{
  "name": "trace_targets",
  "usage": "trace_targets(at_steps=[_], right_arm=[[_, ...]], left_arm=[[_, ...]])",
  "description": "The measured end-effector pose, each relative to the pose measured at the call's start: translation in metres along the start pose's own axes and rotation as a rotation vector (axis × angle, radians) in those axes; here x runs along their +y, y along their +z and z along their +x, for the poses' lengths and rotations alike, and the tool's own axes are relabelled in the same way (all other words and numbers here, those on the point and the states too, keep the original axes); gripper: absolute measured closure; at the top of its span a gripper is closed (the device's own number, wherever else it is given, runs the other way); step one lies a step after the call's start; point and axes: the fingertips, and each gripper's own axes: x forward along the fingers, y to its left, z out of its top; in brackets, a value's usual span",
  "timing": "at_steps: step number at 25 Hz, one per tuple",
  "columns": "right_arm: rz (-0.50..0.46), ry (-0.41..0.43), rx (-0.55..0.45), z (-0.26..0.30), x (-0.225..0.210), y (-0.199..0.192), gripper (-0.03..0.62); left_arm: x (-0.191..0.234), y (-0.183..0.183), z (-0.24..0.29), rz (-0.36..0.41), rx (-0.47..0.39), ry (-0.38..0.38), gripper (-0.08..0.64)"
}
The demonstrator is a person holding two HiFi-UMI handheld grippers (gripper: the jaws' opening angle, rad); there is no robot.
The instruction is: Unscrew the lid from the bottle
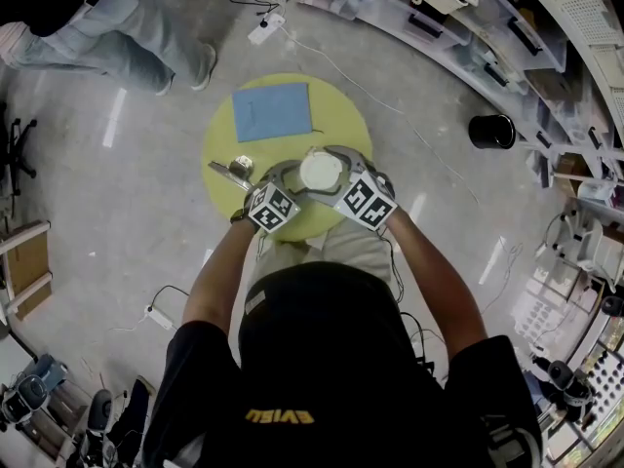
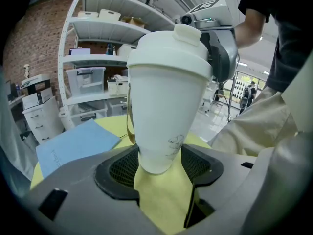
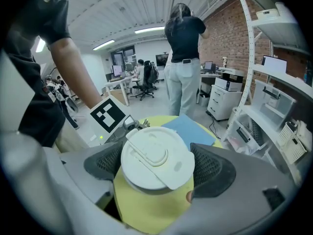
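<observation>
Over the near edge of your round yellow surface (image 1: 336, 115), the white bottle (image 2: 166, 111) is upright, long axis vertical, lid (image 3: 156, 153) on top; from above the lid hides its body; your left tongs (image 2: 159, 164) pinch its lower body; your right tongs (image 3: 157, 164) clamp the lid's rim; a blue sheet (image 1: 272, 111) lies well beyond.

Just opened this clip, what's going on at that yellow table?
A person stands over a round yellow table with hand-held tongs in each hand. The left tongs are closed on the lower body of a white tapered plastic bottle, which stands upright on the table. The right tongs grip its round white lid from both sides. The lid sits on the bottle, so it is not yet off. A blue sheet lies farther back on the table.
</observation>
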Motion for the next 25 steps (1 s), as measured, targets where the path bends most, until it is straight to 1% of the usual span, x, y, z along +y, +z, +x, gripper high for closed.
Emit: trace_targets(at_steps=[8,11,13,15,17,19,21,25], right_arm=[[-0.111,0.076,0.022,-0.004,0.001,0.005,0.161],[-0.116,0.08,0.033,-0.003,-0.002,0.004,0.161],[-0.085,0.065,0.028,-0.002,0.0,0.003,0.163],[-0.032,0.033,0.017,-0.005,0.001,0.0,0.164],[0.021,-0.004,-0.006,-0.01,0.0,0.001,0.164],[0.041,-0.044,-0.026,-0.015,-0.004,0.007,0.166],[0.068,-0.087,-0.054,-0.022,-0.007,0.013,0.166],[0.171,-0.168,-0.134,-0.049,-0.008,0.023,0.166]], left_arm=[[0.0,0.0,0.0,0.002,0.011,0.002,0.281],[0.002,-0.001,0.004,-0.044,0.026,-0.003,0.279],[-0.001,-0.007,0.001,-0.061,0.053,0.007,0.281],[-0.002,-0.012,-0.008,-0.053,0.083,0.038,0.306],[0.001,-0.013,-0.02,-0.064,0.087,0.065,0.319],[0.008,-0.011,-0.036,-0.087,0.06,0.092,0.325],[0.013,-0.002,-0.056,-0.093,0.016,0.114,0.33],[0.007,0.023,-0.102,-0.093,-0.084,0.151,0.345]])
